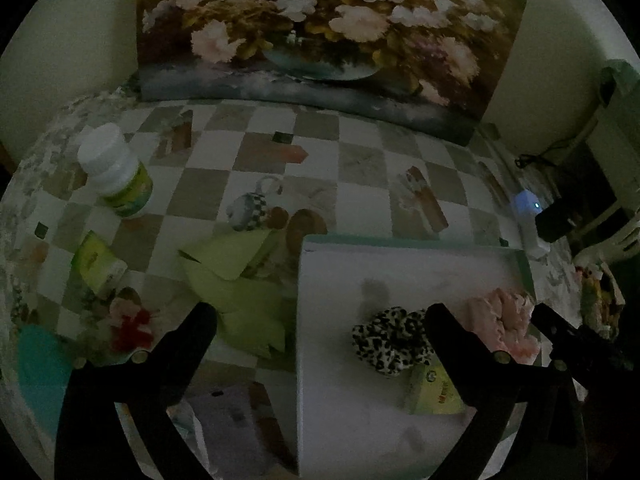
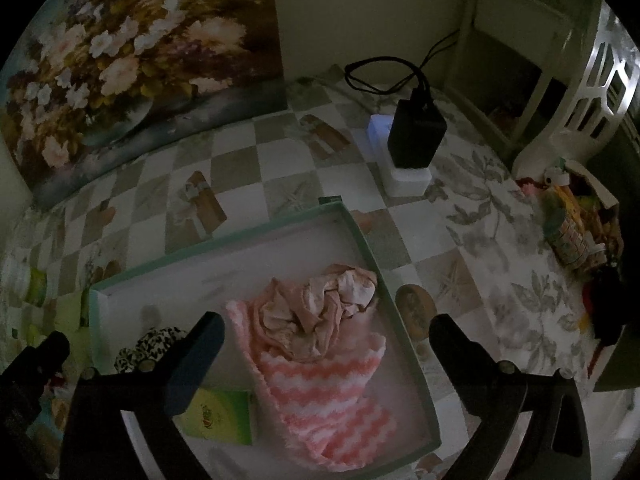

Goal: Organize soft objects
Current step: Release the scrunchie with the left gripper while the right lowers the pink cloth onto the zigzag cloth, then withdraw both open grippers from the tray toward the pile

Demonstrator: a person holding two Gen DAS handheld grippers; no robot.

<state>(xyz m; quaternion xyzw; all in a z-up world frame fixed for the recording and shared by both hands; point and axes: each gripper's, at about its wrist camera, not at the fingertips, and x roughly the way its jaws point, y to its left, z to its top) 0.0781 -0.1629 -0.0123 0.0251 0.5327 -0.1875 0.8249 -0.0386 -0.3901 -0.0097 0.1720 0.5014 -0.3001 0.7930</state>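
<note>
In the left wrist view, the left gripper (image 1: 320,316) is hanging wide open and empty over the tray's (image 1: 400,242) left edge. A green cloth (image 1: 236,280) is lying outside the tray at centre left, beside the left finger, so this hand seems nearer it. The right gripper (image 2: 326,328) is gaping empty above the pink knit (image 2: 328,384), lying lower centre inside the tray.

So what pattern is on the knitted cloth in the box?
Pink-and-white zigzag stripes, clearest in the right wrist view.
</note>
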